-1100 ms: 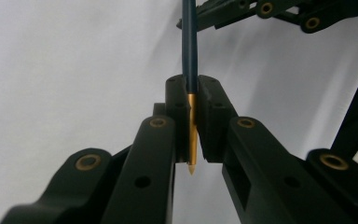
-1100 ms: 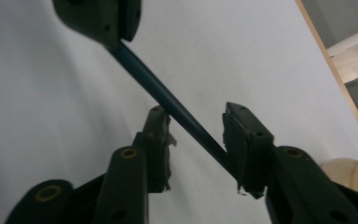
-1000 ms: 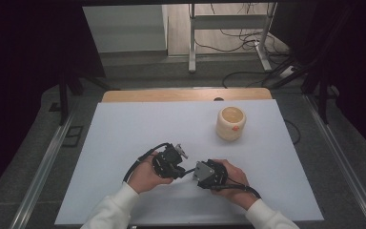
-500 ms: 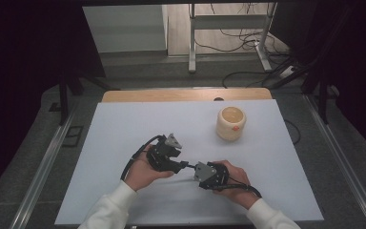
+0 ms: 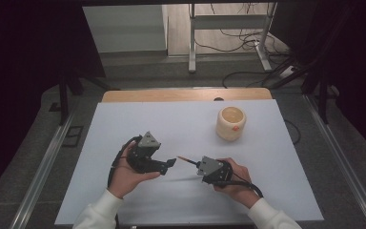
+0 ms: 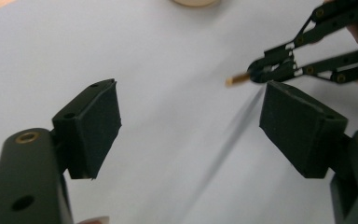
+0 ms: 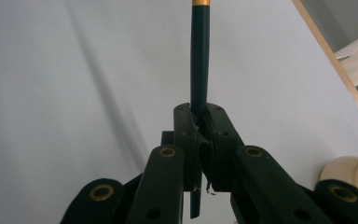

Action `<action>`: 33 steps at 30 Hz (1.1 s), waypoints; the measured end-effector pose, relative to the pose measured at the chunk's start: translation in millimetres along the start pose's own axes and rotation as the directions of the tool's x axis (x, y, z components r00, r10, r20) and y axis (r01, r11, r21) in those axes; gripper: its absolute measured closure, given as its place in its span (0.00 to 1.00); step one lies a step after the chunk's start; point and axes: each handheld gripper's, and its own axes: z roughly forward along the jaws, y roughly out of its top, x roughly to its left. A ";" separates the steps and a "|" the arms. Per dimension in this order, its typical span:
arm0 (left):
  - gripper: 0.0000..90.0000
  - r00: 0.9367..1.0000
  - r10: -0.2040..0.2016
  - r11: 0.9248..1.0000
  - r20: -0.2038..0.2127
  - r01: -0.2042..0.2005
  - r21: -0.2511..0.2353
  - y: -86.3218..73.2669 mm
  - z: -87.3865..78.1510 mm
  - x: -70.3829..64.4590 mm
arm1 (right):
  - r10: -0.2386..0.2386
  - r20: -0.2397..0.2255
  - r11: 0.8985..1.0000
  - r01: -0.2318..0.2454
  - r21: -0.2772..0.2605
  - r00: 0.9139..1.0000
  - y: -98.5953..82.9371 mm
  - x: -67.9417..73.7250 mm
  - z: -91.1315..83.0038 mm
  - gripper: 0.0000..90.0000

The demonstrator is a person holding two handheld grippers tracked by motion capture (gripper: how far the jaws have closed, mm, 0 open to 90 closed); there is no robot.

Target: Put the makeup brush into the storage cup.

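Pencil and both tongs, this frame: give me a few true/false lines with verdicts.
1. The right tongs are shut on the pencil. True.
2. The left tongs are shut on the pencil. False: their jaws stand wide apart with nothing between them.
3. The cream cup lies tipped on its side. False: it stands upright on the white table.
4. The pencil points from the right tongs toward the left tongs. True.
5. The cup stands between the two tongs. False: it stands beyond them, toward the table's far right.
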 end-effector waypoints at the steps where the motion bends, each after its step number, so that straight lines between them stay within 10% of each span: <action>1: 0.22 1.000 -0.002 1.000 -0.004 0.002 -0.004 -3.3 -1.7 2.3 | 0.001 0.002 1.000 -0.001 0.003 1.000 0.0 -0.7 -0.6 0.95; 16: 0.23 0.998 -0.045 0.998 -0.032 0.046 0.042 -41.6 -1.8 15.8 | 0.165 -0.065 0.984 -0.169 -0.065 0.984 -8.9 -18.9 -5.9 0.95; 33: 0.24 0.993 -0.072 0.995 -0.094 0.078 0.057 -74.9 -1.0 26.9 | 0.188 -0.062 0.979 -0.192 -0.074 0.980 -12.3 -23.1 -9.5 0.95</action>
